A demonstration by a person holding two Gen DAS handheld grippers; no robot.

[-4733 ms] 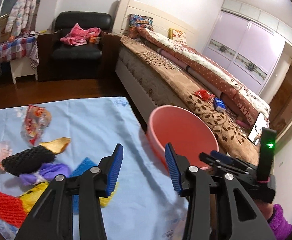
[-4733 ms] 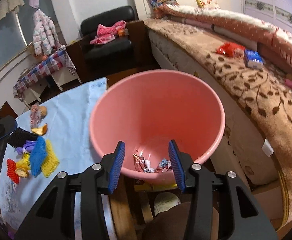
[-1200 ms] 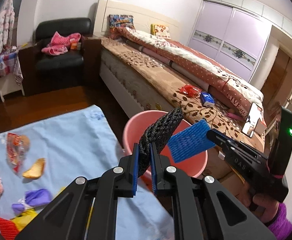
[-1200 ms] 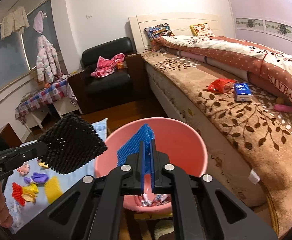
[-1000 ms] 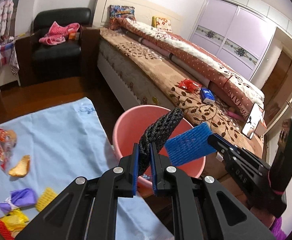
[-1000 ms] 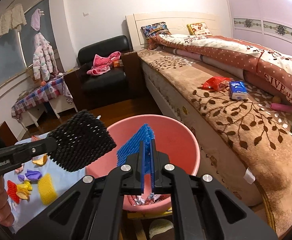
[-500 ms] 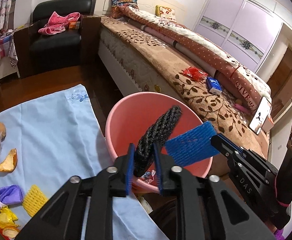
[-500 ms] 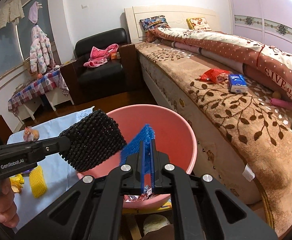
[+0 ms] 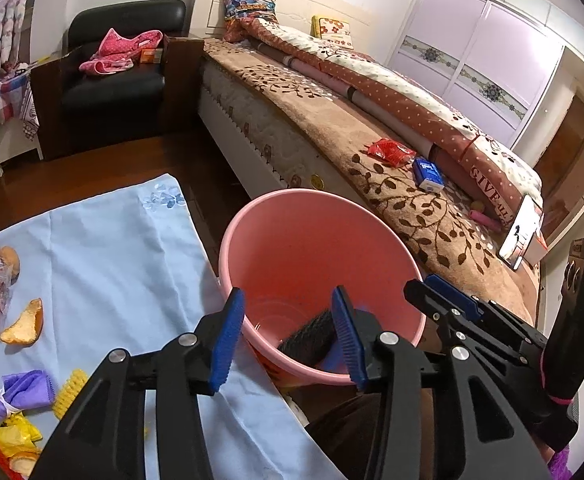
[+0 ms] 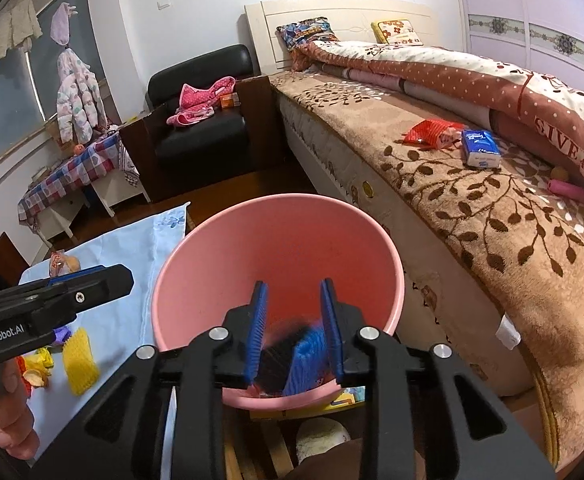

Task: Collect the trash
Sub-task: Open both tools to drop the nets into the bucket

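Dropping step — both grippers' fingers [image 9: 228, 332] opening, nets fall free into pink bin [image 9: 315, 216]; next: grab yellow net [image 10: 80, 354].

Black foam net [image 9: 309, 338] and blue foam net [image 10: 305, 354], blurred, inside pink bin [image 9: 292, 232].

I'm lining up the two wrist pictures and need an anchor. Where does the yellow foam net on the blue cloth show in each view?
Left wrist view: yellow foam net at the lower left, beside the purple wrapper.
Right wrist view: yellow foam net at the left, below the left gripper.
Shared landmark: the pink bucket, to its right in both.
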